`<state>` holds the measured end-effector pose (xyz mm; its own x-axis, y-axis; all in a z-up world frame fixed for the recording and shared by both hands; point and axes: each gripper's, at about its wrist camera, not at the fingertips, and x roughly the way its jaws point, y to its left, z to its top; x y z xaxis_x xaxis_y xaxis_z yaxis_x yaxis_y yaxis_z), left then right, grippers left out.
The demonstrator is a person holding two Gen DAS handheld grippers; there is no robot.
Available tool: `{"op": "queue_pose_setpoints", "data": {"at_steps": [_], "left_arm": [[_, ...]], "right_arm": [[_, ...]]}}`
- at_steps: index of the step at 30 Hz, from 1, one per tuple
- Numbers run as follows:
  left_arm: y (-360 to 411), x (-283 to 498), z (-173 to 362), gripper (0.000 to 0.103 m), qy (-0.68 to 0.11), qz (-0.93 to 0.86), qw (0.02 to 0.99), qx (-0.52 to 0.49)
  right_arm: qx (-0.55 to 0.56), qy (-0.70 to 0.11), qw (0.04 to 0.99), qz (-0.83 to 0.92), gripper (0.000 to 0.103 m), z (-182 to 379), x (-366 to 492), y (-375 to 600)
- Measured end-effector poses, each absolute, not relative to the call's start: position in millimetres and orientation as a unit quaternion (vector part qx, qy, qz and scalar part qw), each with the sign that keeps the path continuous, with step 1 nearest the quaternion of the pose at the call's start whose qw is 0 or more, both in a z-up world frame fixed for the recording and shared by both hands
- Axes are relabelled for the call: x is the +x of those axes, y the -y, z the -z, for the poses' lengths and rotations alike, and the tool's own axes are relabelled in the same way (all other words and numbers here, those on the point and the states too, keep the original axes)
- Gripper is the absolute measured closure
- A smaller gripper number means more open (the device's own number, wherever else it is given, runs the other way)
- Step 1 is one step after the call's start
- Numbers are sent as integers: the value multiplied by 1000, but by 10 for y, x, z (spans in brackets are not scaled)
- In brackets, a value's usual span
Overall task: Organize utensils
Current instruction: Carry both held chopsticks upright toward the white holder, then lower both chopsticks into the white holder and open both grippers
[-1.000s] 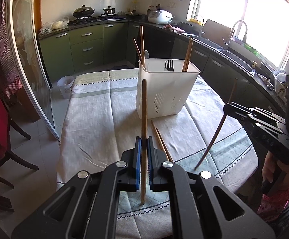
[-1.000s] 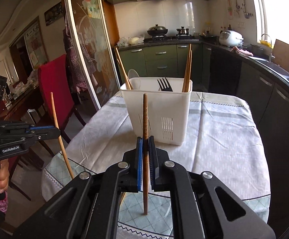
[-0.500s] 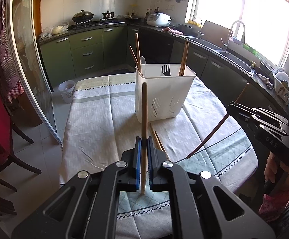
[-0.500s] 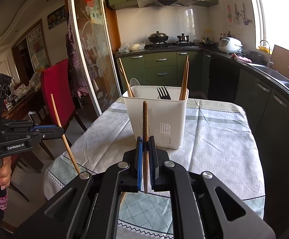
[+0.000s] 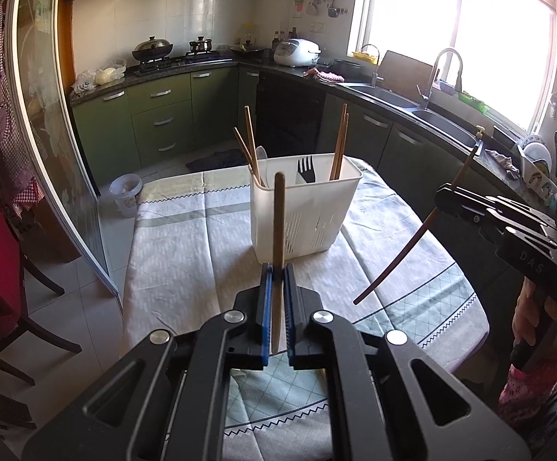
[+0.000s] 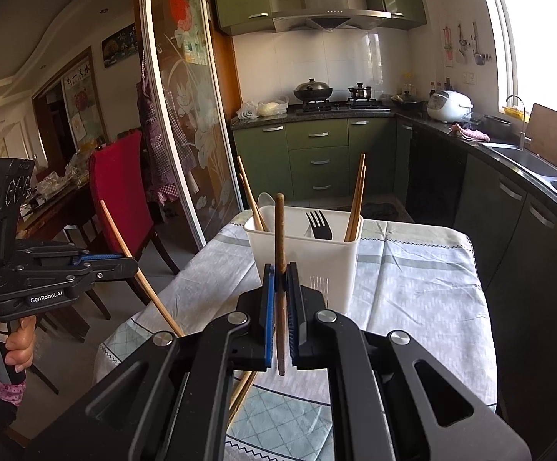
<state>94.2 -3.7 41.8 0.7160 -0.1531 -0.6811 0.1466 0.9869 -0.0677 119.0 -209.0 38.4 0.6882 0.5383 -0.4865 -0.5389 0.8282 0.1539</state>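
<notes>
A: Where is the chopstick (image 5: pixel 277 238) in the left gripper (image 5: pixel 276 280)?

B: Pinched between the blue pads, jaws closed tight on its lower part. In the left wrist view its long axis runs nearly straight up and down, thicker rounded end up, thin end poking out below the pads. It hangs in the air above the tablecloth (image 5: pixel 178 253).

A: And the other one?

B: The right gripper (image 6: pixel 281 280) clamps a darker chopstick (image 6: pixel 280 253) the same way, upright, blunt end up, tip below the pads. Seen from the left wrist view, that stick slants, upper end toward the window, lower tip over the table's near right part, off the cloth.

A: What lies ahead of them?

B: A white utensil holder (image 5: pixel 309 211) stands upright on the cloth, beyond both grippers and apart from them. A pair of chopsticks leans at its left end, another pair (image 5: pixel 339 146) at its right, and a black fork (image 5: pixel 305 169) stands tines up between them. A pale spoon shows behind the left pair.

A: Around that?

B: Green kitchen cabinets (image 6: pixel 316 153), a sink under the window, a red chair (image 6: pixel 118 188) beside the table.
</notes>
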Motion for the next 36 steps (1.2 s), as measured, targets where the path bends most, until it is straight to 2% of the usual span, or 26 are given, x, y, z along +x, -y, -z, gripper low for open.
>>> {"op": "queue_pose_setpoints", "data": {"at_steps": [21, 25, 36], "left_arm": [[452, 1464, -1736, 97, -227, 91, 970, 23], [490, 1769, -1710, 97, -218, 74, 973, 22], [421, 2441, -944, 97, -315, 60, 947, 9]], "right_arm": [[24, -161, 950, -265, 96, -1534, 1902, 2240], [25, -174, 952, -253, 96, -1496, 2223, 2186], [12, -267, 929, -256, 96, -745, 2830, 1935]]}}
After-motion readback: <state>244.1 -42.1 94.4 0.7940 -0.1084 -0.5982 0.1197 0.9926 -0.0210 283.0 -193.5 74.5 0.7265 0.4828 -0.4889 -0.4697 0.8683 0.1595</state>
